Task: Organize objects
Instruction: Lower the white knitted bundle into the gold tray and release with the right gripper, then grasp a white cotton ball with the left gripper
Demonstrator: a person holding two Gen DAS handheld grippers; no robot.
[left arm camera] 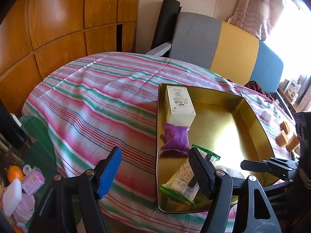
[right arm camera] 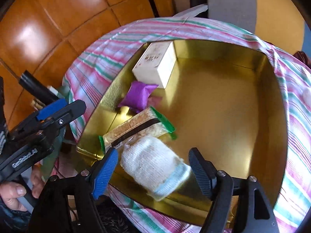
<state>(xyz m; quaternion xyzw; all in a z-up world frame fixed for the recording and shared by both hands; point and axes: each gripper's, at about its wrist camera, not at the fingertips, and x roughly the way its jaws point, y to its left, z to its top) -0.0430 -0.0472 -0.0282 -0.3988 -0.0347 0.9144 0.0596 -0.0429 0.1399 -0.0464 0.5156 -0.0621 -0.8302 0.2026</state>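
Note:
A gold tin tray (left arm camera: 250, 116) (right arm camera: 223, 97) sits on a striped tablecloth (left arm camera: 97, 97). In it lie a cream box (left arm camera: 178, 104) (right arm camera: 157, 64), a purple pouch (left arm camera: 176, 138) (right arm camera: 139, 95) and a cracker packet with green ends (left arm camera: 184, 176) (right arm camera: 136, 130). A white rolled cloth (right arm camera: 155, 165) lies blurred at the tray's near edge, between the open jaws of my right gripper (right arm camera: 153, 172), which do not touch it. My left gripper (left arm camera: 155, 167) is open and empty, over the tray's left rim. The right gripper also shows in the left wrist view (left arm camera: 258, 165).
Small orange blocks (left arm camera: 285, 137) and a white lump (left arm camera: 266, 115) lie on the cloth right of the tray. A grey, yellow and blue chair back (left arm camera: 223, 46) stands behind the table. An orange (left arm camera: 14, 172) and pink items sit low at the left.

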